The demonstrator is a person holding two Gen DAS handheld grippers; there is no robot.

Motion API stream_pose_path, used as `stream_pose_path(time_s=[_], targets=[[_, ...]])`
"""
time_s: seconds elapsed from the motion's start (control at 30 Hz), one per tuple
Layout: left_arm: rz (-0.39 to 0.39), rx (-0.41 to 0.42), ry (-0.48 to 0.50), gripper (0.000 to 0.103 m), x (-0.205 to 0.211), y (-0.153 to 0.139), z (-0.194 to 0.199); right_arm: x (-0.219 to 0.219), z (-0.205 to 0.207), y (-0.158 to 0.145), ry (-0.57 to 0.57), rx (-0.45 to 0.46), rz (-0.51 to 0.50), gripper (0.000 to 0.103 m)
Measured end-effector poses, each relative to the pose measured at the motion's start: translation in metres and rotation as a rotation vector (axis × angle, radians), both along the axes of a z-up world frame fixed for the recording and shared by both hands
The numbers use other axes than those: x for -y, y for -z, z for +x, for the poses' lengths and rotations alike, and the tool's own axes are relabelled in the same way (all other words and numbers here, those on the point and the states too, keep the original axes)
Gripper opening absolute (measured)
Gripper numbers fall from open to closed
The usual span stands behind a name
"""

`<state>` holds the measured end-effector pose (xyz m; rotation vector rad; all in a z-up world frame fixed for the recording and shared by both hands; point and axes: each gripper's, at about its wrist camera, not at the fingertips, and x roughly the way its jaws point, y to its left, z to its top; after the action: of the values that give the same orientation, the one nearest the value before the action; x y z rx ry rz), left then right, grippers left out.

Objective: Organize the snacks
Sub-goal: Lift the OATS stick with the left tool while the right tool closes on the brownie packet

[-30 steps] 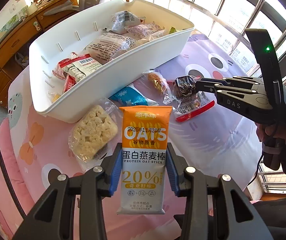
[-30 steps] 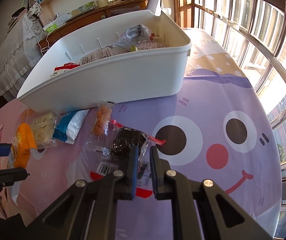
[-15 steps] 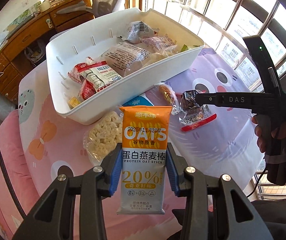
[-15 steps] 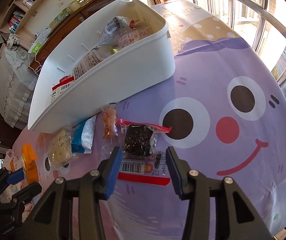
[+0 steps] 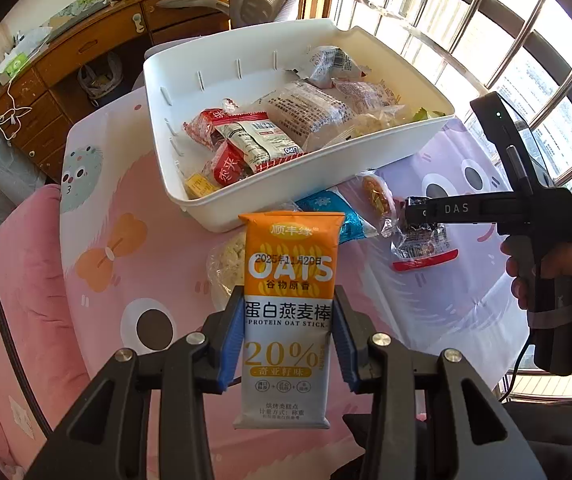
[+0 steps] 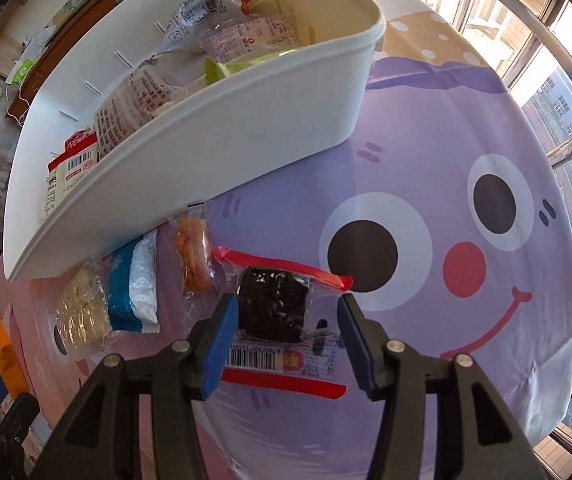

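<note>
The left claw [image 5: 288, 340] was clamped by its blue pads on the orange oat stick packet [image 5: 289, 304], gripping only the middle of the wrapper. That slick film could have slid through the pads as it was carried over the white bin [image 5: 326, 164], or the packet's top could have caught the near rim. The claw pointed steeply down, with the packet upright above the pink part of the tabletop [image 5: 98, 208], short of the bin.

The right claw [image 6: 288, 336] had just been opening, and its jaws stood apart on either side of the dark snack in its clear, red-edged pouch [image 6: 274, 312], not pressing it. It aimed almost straight down. Closing there might have pinched only loose film, or nudged the orange-filled packet [image 6: 195, 256] just beside it.
</note>
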<state>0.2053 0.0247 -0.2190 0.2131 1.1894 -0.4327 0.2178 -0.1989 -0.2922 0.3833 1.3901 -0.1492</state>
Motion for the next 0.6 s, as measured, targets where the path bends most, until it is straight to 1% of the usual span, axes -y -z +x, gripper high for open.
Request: stream_pose_path(time_s=[0.2, 0.23, 0.3, 0.37, 0.6], targets=[[0.0, -0.001, -0.021, 0.039, -0.004, 0.001, 0.004, -0.006, 0.011, 0.003, -0.02, -0.008, -0.015, 0.055], [0.0, -0.001, -0.023, 0.039, -0.004, 0.001, 0.005, -0.008, 0.013, 0.006, -0.028, -0.03, -0.028, 0.055], [0.0, 0.002, -0.028, 0.039, -0.005, 0.0, 0.005, -0.016, 0.016, 0.007, -0.056, -0.046, -0.062, 0.055], [0.003, 0.005, -0.034, 0.039, -0.006, 0.0, 0.005, -0.02, 0.018, 0.008, -0.059, -0.046, -0.073, 0.056], [0.006, 0.012, -0.047, 0.039, -0.01, -0.006, 0.005, -0.026, 0.016, 0.01, -0.084, -0.056, -0.07, 0.051]])
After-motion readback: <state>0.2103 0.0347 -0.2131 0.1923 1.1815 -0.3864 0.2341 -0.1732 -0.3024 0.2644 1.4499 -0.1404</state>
